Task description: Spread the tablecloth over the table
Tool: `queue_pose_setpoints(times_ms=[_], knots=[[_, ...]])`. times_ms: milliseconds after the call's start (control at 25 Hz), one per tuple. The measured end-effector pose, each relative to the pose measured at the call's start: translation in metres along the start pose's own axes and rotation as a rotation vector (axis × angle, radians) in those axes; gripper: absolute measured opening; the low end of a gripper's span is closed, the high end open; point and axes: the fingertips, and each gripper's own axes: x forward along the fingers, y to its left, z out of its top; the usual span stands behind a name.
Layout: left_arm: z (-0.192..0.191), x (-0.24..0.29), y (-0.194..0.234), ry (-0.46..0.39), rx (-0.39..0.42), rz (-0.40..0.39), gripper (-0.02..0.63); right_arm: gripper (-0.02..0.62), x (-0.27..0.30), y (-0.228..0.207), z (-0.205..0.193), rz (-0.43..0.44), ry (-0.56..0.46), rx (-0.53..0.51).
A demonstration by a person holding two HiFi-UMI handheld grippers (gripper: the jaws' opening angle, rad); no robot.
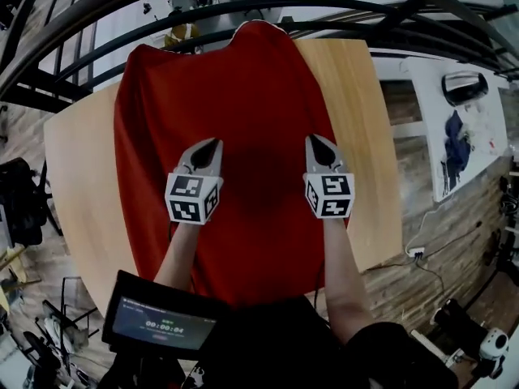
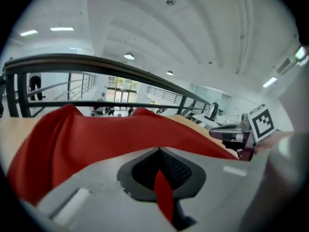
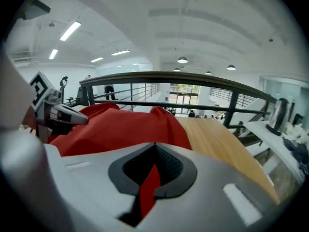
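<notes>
A red tablecloth (image 1: 243,96) lies lengthwise down the middle of the light wooden table (image 1: 361,136), its far end bunched into two humps at the table's far edge and its near end hanging over the front edge. My left gripper (image 1: 215,143) is shut on a pinched fold of the cloth (image 2: 161,190) left of centre. My right gripper (image 1: 315,138) is shut on another fold of the cloth (image 3: 148,187) near its right edge. Both point away from me, side by side. Bare wood shows on both sides of the cloth.
A dark metal railing (image 1: 243,10) curves behind the table's far edge. A white side table (image 1: 462,120) with a blue-stained sheet stands at the right. A black screen device (image 1: 162,322) sits below my left arm. A kettle (image 3: 277,115) stands far right.
</notes>
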Motion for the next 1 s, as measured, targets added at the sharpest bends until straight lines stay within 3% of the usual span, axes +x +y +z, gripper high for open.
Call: queue_pose_setpoints(times_ms=[160, 320, 440, 640, 760, 800, 920, 1000], knots=[[-0.045, 0.006, -0.087, 0.076, 0.041, -0.073, 0.006, 0.009, -0.060, -0.052, -0.046, -0.136, 0.035, 0.074], [-0.075, 0.012, -0.164, 0.128, 0.143, -0.124, 0.006, 0.009, -0.119, -0.091, -0.075, -0.158, 0.001, 0.192], [-0.097, -0.005, -0.220, 0.143, 0.181, -0.174, 0.006, 0.009, -0.170, -0.096, -0.117, -0.128, 0.019, 0.203], [-0.148, -0.032, -0.286, 0.192, 0.211, -0.168, 0.006, 0.016, -0.239, -0.084, -0.192, -0.032, 0.113, 0.229], [-0.188, -0.045, -0.317, 0.268, 0.216, -0.179, 0.008, 0.095, -0.269, -0.065, -0.230, 0.021, 0.158, 0.268], [-0.199, -0.045, -0.325, 0.291, 0.214, -0.182, 0.029, 0.095, -0.272, -0.062, -0.236, 0.032, 0.161, 0.275], [-0.225, -0.043, -0.342, 0.328, 0.259, -0.165, 0.207, 0.103, -0.264, -0.060, -0.243, 0.059, 0.153, 0.289], [-0.231, -0.043, -0.348, 0.327, 0.285, -0.139, 0.227, 0.115, -0.249, -0.062, -0.240, 0.073, 0.164, 0.304]])
